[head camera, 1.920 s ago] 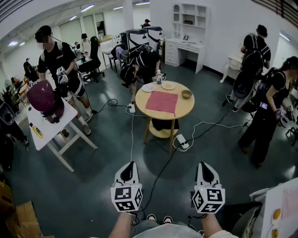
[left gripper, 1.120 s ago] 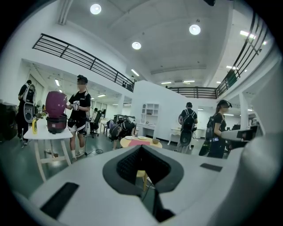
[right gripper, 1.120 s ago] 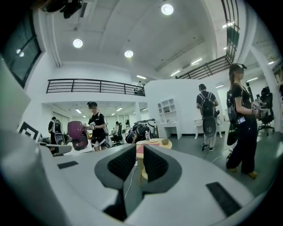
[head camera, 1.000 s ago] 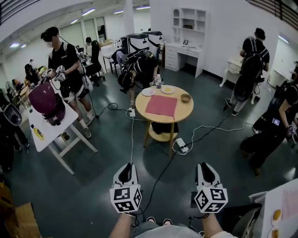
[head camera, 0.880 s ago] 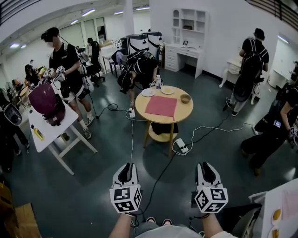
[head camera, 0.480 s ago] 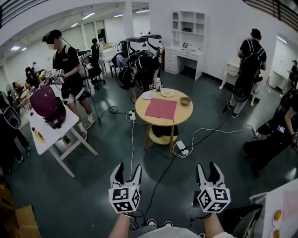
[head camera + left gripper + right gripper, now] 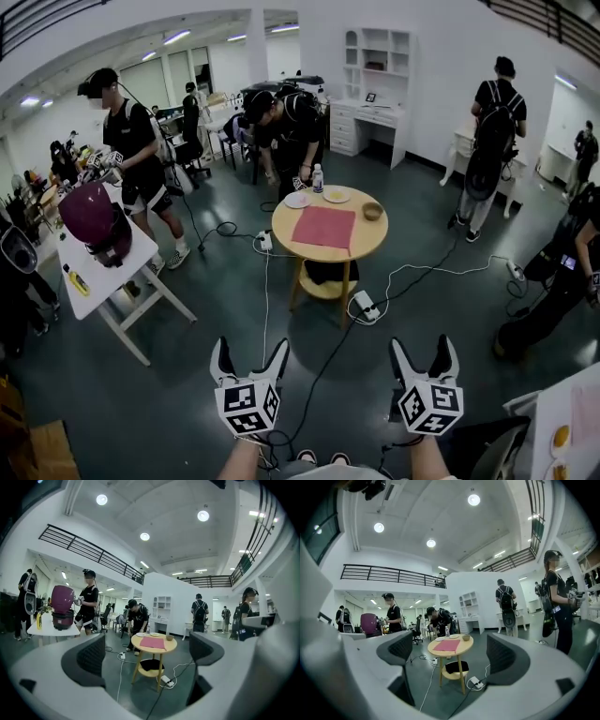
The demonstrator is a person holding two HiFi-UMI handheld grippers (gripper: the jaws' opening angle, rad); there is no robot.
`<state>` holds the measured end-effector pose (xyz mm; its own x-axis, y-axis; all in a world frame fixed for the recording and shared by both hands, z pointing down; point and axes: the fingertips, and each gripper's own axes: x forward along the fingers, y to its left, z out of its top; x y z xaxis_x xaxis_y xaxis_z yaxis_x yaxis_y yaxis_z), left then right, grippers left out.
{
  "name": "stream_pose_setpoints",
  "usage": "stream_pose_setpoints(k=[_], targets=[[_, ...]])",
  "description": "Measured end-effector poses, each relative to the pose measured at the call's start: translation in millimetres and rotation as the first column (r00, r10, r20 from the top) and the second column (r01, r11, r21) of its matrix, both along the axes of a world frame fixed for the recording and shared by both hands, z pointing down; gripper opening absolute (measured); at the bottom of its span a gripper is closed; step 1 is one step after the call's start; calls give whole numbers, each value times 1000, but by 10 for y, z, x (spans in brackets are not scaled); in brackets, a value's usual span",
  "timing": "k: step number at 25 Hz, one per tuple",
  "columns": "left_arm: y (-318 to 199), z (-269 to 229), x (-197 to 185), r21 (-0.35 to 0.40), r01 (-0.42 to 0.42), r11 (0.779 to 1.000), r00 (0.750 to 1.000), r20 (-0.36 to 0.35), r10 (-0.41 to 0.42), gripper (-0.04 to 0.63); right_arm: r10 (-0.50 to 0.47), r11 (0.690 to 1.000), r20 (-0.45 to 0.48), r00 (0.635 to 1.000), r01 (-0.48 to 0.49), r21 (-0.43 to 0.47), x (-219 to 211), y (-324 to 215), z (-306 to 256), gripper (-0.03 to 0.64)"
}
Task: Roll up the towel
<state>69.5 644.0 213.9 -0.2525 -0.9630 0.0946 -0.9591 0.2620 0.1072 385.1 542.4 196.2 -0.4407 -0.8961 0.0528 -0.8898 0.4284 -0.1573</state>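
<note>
A pink towel [image 7: 323,227] lies flat and unrolled on a round wooden table [image 7: 371,241] several steps ahead of me. It also shows far off between the jaws in the left gripper view, towel [image 7: 152,642], and in the right gripper view, towel [image 7: 446,645]. My left gripper [image 7: 250,352] and right gripper [image 7: 422,349] are held level side by side in front of my body, far from the table. Both sets of jaws are opening, and nothing is between them.
Two plates, a bottle [image 7: 318,178] and a bowl [image 7: 372,211] share the round table. A person [image 7: 286,122] stands right behind it. Cables and a power strip [image 7: 364,305] cross the floor ahead. A white table [image 7: 122,262] with a purple appliance [image 7: 91,216] stands left.
Both grippers have gone from shut to wide open without shifting place. The person behind the round table has straightened up from bending over.
</note>
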Motion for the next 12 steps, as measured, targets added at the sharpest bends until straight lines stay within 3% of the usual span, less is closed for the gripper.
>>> stream_pose_setpoints(k=[5, 12], targets=[[-32, 47, -18, -1, -30, 1000, 999, -12, 30, 568, 16, 999, -20, 1000, -15, 31, -73, 29, -9, 549], [-61, 136, -259, -8, -45, 999, 999, -27, 45, 574, 23, 1000, -32, 999, -23, 9, -341, 56, 66, 578]])
